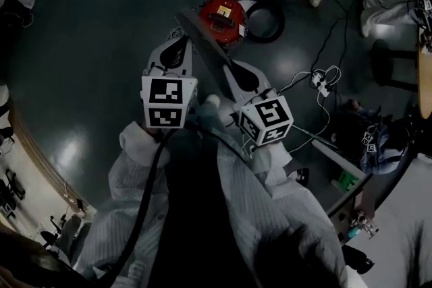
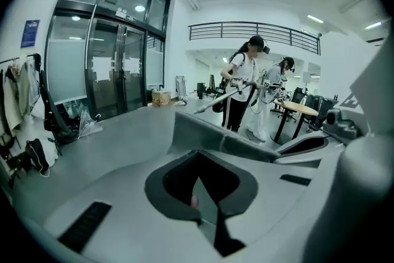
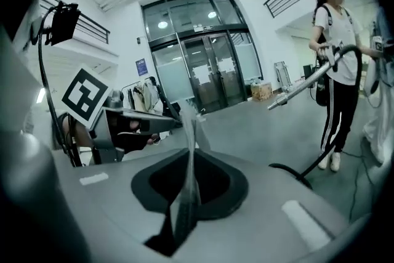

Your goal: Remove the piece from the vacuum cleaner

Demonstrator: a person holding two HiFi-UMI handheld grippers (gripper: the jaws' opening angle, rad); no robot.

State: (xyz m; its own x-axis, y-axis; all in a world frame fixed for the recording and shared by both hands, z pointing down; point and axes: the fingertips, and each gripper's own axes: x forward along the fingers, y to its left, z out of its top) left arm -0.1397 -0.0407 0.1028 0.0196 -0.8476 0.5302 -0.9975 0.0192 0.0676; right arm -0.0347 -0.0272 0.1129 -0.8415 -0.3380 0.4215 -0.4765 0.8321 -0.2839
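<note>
A red vacuum cleaner [image 1: 223, 15] with a black hose [image 1: 268, 17] sits on the dark floor ahead of me. My right gripper [image 1: 234, 67] [image 3: 188, 169] is shut on a long flat grey piece [image 1: 202, 37] [image 3: 189, 132], which stands edgewise between its jaws and reaches out over the vacuum cleaner. My left gripper [image 1: 178, 40] [image 2: 200, 178] is shut with nothing seen between its jaws. The grey piece [image 2: 228, 141] crosses just beyond its tips, and I cannot tell whether they touch. The right gripper view shows the left gripper's marker cube [image 3: 86, 94] at the left.
A white power strip [image 1: 317, 81] with trailing cables lies on the floor at the right. Two other people [image 2: 246, 89] stand across the hall with a vacuum wand, near a round table [image 2: 300, 108]. Glass doors [image 2: 117, 71] and a coat rack [image 2: 24, 108] are at the left.
</note>
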